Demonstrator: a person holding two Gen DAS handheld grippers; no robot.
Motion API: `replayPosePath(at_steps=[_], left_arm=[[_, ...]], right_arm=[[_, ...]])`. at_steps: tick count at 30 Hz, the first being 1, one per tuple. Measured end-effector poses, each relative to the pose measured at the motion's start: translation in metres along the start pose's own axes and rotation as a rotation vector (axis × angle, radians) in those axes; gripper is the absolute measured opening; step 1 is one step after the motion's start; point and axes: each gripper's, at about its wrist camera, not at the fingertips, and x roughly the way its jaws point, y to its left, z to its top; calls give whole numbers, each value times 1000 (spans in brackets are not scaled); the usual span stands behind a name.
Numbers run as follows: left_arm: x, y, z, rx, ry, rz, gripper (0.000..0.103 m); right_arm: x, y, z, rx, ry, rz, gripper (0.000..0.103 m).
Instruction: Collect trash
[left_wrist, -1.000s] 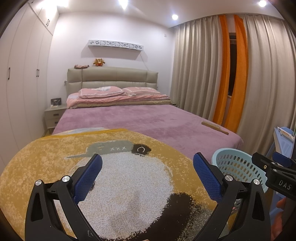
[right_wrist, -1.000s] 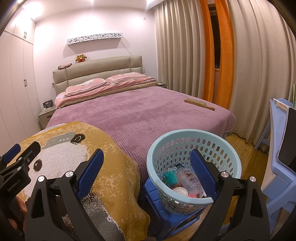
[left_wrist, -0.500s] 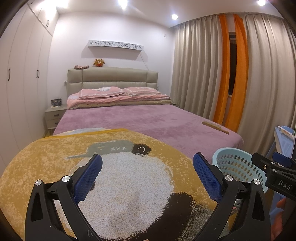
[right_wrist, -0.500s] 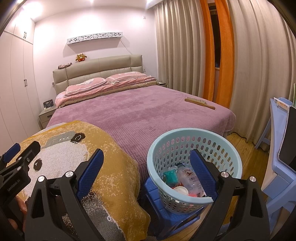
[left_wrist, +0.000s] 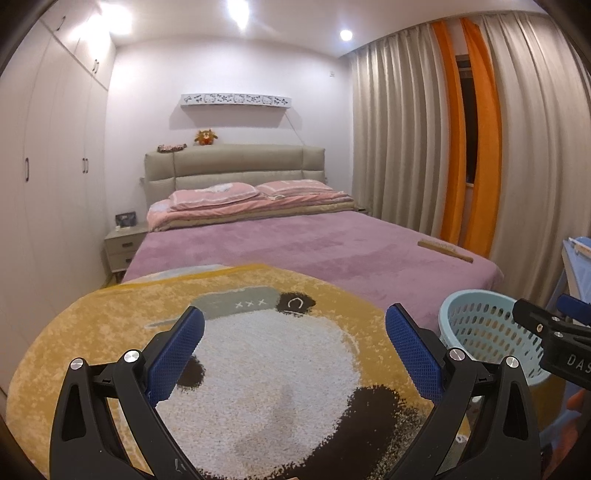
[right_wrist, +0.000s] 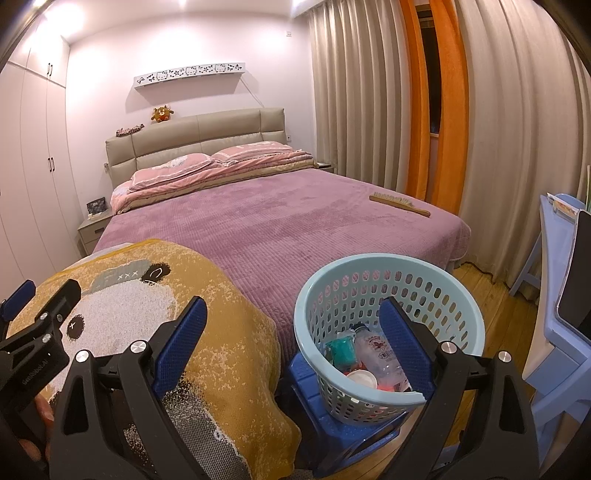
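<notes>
A: Where do the tools stand?

B: The left gripper (left_wrist: 293, 349) hangs over the yellow panda rug (left_wrist: 258, 369) draped on the foot of the bed (left_wrist: 314, 243), fingers spread wide, nothing between them. The right gripper (right_wrist: 293, 341) is just as wide apart and empty, held above the light blue perforated basket (right_wrist: 458, 299).

A: And the trash?

B: Inside that basket: a clear plastic bottle (right_wrist: 376, 354) with a red label, a teal piece (right_wrist: 341, 349), a white round lid (right_wrist: 362, 377), and something red beneath. The basket sits on a blue plastic stool (right_wrist: 314, 391) just beside the bed's corner.

A: Anything else on the bed?

B: A wooden brush (right_wrist: 399, 204) lies near the far right edge of the purple cover.
</notes>
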Motion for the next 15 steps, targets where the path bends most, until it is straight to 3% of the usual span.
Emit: replayPosePath(at_steps=[6, 15], left_arm=[[-2, 0, 1, 8, -11, 17, 95], [-2, 4, 4, -20, 15, -31, 96]], right_arm=[[0, 0, 0, 0, 2, 0, 90], [-5, -3, 5, 9, -10, 10, 90]])
